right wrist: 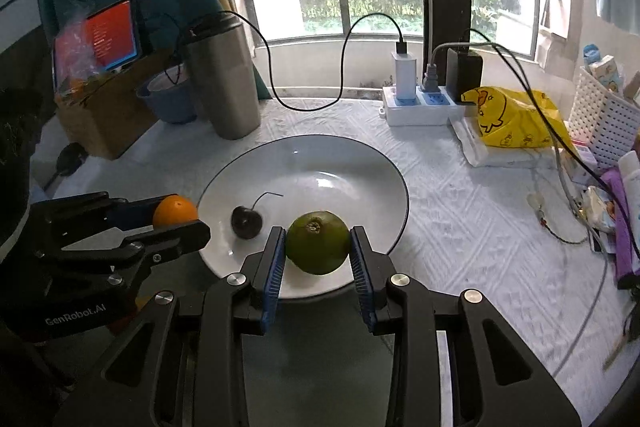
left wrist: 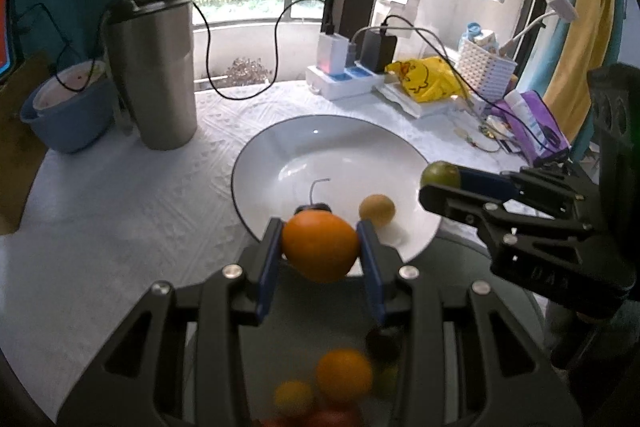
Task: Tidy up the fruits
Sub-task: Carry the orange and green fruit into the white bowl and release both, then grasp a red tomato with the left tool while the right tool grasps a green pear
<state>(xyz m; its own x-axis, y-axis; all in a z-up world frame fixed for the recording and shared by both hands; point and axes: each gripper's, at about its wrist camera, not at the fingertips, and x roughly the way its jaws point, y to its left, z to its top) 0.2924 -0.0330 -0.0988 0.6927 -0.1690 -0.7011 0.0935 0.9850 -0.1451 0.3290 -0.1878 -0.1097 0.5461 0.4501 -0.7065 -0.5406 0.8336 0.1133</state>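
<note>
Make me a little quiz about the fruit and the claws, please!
1. True or false: the left claw is shut on the round orange fruit.
2. Which fruit does the right claw hold: A) the round green citrus fruit, B) the dark cherry with a stem?
3. Fill in: the cherry lies on the white round ____.

Key: 1 true; 2 A; 3 plate.
</note>
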